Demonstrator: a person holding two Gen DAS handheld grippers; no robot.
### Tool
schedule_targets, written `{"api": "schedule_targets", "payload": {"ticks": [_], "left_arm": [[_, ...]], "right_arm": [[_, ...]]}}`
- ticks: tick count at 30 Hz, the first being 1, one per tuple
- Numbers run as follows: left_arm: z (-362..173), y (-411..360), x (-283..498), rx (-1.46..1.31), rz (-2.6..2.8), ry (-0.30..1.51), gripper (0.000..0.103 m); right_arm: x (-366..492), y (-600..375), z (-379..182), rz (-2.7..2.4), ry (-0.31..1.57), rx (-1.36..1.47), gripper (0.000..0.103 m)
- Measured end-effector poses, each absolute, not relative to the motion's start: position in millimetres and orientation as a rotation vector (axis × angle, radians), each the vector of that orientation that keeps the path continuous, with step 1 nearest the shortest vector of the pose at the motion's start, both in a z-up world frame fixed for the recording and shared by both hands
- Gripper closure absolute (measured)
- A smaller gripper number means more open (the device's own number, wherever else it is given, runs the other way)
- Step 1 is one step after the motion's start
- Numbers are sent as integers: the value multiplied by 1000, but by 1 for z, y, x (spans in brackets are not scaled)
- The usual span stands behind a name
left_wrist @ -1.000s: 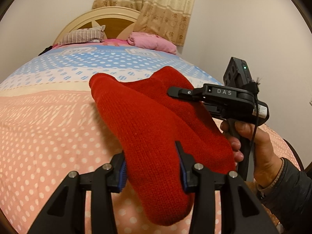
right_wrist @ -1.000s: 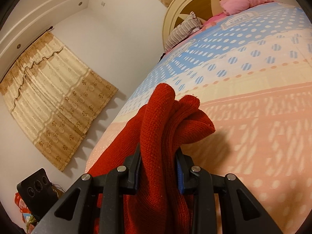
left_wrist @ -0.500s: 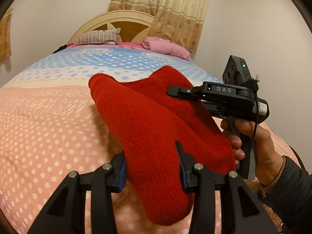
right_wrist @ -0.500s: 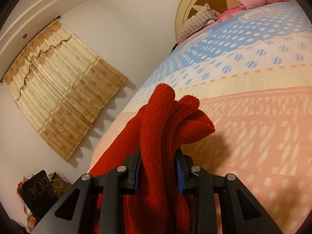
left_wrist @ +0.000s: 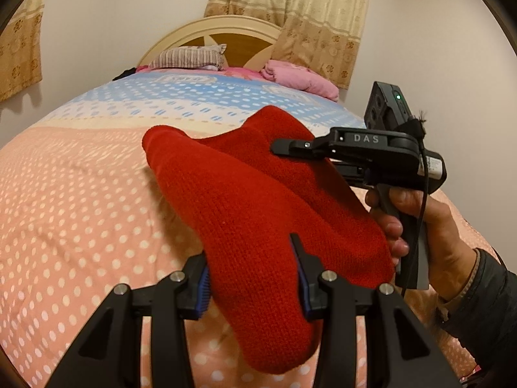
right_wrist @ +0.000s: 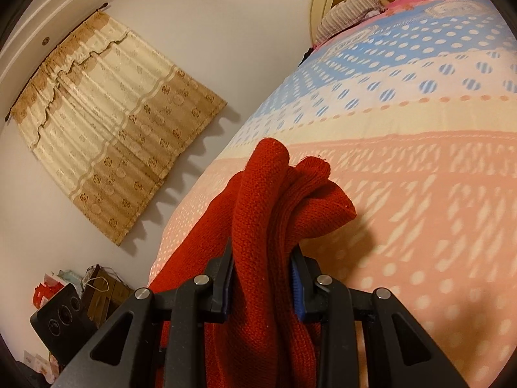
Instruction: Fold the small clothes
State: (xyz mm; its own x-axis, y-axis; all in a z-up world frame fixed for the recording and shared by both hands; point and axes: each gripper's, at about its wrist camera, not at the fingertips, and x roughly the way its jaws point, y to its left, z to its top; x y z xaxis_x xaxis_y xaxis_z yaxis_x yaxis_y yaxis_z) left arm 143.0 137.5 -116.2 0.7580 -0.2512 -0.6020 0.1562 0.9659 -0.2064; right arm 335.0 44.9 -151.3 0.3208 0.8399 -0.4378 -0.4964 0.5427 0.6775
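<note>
A red knitted garment [left_wrist: 245, 213] hangs folded above the bed, held at two places. My left gripper [left_wrist: 252, 278] is shut on its near end, blue pads pressing both sides, with a red lobe drooping below the fingers. In the left wrist view my right gripper [left_wrist: 281, 147] comes in from the right, a hand [left_wrist: 416, 223] on its handle, its fingertips clamped on the garment's far edge. The right wrist view shows that gripper [right_wrist: 261, 274] shut on a bunched red fold [right_wrist: 278, 207] that rises between its fingers and flops right.
The bed [left_wrist: 71, 200] has a pink dotted cover with a blue dotted band towards the headboard [left_wrist: 223, 38]. A striped pillow [left_wrist: 190, 58] and a pink pillow [left_wrist: 300, 76] lie at the head. Curtains [right_wrist: 106, 129] hang on the walls; bags and clutter [right_wrist: 84, 287] sit on the floor.
Both grippers have carried the garment sideways over the bed; the headboard and pillows have shifted right in the views. The grips and the garment's shape are unchanged.
</note>
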Motion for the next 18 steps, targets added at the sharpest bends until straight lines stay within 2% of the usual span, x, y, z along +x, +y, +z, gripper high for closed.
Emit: {"api": "schedule_targets", "payload": {"ticks": [18], "left_arm": [[-135, 151, 129, -145, -203, 710, 60]], "right_arm": [[331, 56, -173, 932, 905, 500, 74]]}}
